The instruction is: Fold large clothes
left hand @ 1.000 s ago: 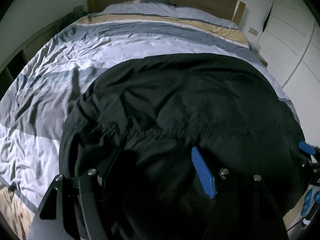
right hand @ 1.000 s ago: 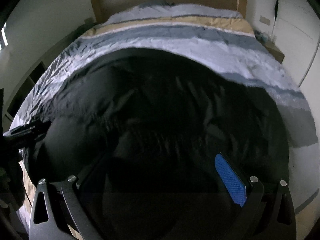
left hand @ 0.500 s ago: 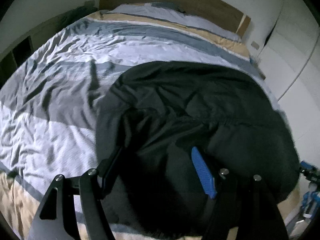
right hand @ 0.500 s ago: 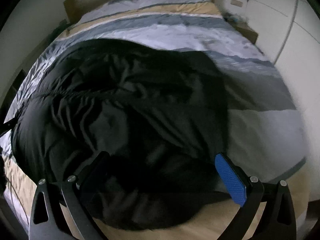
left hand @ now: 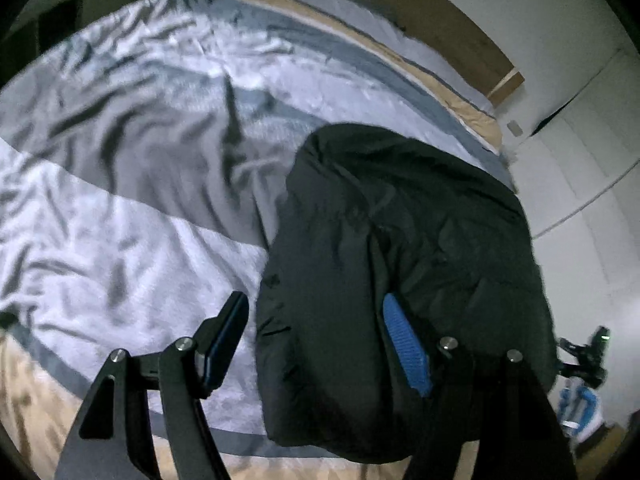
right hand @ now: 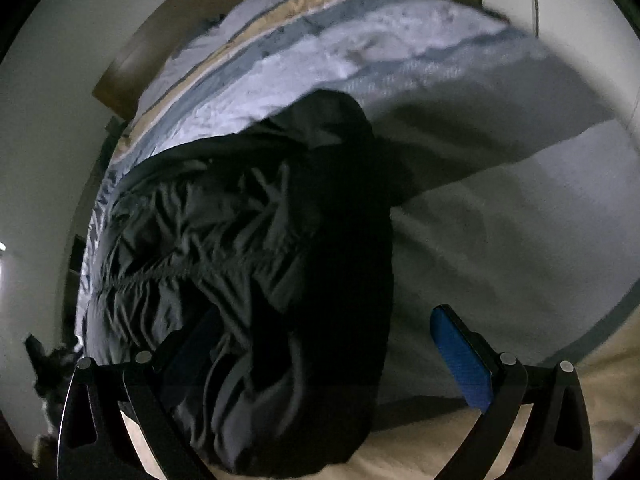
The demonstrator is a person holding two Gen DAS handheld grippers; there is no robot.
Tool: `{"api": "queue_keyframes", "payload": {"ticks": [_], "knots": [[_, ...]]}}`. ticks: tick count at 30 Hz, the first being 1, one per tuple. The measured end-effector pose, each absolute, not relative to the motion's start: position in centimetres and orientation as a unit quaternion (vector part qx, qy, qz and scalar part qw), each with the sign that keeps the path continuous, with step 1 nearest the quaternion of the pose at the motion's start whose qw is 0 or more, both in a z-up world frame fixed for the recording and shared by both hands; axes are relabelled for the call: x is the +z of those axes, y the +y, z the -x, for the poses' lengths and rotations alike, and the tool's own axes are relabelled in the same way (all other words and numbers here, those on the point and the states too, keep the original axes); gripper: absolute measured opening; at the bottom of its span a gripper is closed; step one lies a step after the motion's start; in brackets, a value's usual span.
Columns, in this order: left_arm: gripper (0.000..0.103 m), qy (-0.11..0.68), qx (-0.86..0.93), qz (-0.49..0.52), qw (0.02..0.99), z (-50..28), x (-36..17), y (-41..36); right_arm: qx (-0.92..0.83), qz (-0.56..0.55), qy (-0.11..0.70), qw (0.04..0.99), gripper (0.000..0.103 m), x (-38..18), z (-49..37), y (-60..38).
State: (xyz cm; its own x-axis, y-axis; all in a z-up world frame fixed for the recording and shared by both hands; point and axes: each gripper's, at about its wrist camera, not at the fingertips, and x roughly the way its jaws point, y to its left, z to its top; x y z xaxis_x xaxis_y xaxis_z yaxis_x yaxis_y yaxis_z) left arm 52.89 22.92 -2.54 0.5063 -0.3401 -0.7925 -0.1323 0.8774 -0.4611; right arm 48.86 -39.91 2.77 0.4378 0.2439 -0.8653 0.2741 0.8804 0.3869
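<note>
A large black padded jacket (left hand: 408, 240) lies on the bed in a long narrow bundle; it also shows in the right wrist view (right hand: 256, 264). My left gripper (left hand: 316, 332) is open above the jacket's near left edge, its blue pad (left hand: 404, 348) over the cloth, nothing between the fingers. My right gripper (right hand: 332, 356) is open above the jacket's near end, its blue pad (right hand: 460, 364) over the cover. Neither holds the cloth.
The bed has a wrinkled striped grey, white and tan cover (left hand: 120, 184) and a wooden headboard (left hand: 448, 24). White wardrobe doors (left hand: 592, 152) stand to the right. The other gripper (left hand: 588, 356) shows at the bed's right corner.
The jacket went from a wide spread to a narrow bundle. The left view swung left, baring more cover. The right view tilted and swung right.
</note>
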Motion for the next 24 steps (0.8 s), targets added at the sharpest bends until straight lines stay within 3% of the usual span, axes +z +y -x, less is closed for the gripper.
{"api": "queue_keyframes", "payload": {"ticks": [3,6,12,24], "knots": [[0.069,0.509,-0.075,0.265,0.816,-53.7,-4.2,23.3,0.031,-0.290,0.537,0.792,0.103,0.7,-50.1,-40.1],[0.078,0.517,-0.078,0.278,0.806,-54.5,-5.7,24.0,0.052,-0.313,0.550,0.772,0.103,-1.2,-50.6,-39.7],[0.085,0.536,-0.112,0.301,0.781,-56.6,-9.1,24.0,0.077,-0.329,0.586,0.736,0.103,-5.8,-51.7,-38.6],[0.101,0.543,-0.223,0.367,0.721,-61.9,-14.4,22.7,0.153,-0.359,0.583,0.712,0.103,-9.5,-54.4,-37.3]]}}
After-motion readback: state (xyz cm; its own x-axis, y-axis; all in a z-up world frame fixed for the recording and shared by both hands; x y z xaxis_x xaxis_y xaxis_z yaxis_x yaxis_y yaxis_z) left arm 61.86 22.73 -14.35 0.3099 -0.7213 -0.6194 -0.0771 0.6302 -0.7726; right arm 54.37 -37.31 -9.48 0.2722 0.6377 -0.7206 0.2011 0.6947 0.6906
